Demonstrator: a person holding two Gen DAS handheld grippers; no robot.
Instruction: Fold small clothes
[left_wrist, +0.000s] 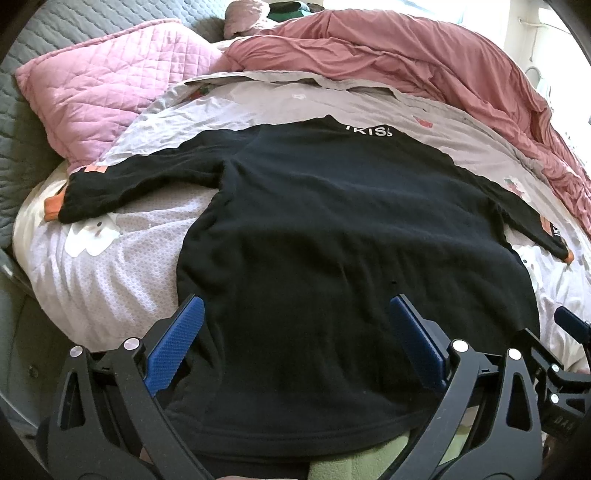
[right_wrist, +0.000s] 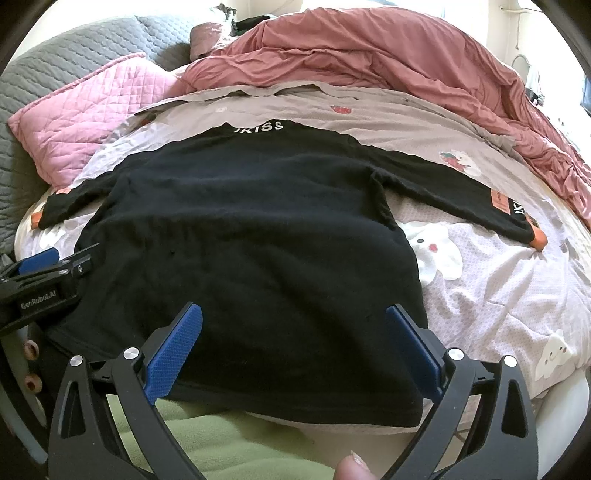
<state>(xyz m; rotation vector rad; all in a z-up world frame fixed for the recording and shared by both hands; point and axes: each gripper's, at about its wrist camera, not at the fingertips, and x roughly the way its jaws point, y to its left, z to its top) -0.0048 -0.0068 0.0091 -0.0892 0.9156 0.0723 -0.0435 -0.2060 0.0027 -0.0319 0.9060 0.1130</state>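
A black long-sleeved top (left_wrist: 332, 229) lies flat on the bed, back up, with white "JKISS" lettering (right_wrist: 258, 126) at the collar at the far end. Both sleeves are spread out sideways, with orange cuffs (left_wrist: 51, 208) (right_wrist: 537, 238). The hem is nearest me. My left gripper (left_wrist: 295, 306) is open and empty, its blue pads hovering over the left part of the hem. My right gripper (right_wrist: 293, 312) is open and empty over the right part of the hem. The left gripper also shows at the left edge of the right wrist view (right_wrist: 48, 269).
The top lies on a pale printed sheet (right_wrist: 498, 288). A pink quilted pillow (left_wrist: 110, 81) lies at the far left. A bunched pink-red duvet (left_wrist: 424, 62) lies at the far right. A grey quilted headboard (right_wrist: 55, 74) is at the left. Green fabric (right_wrist: 203, 435) is below the hem.
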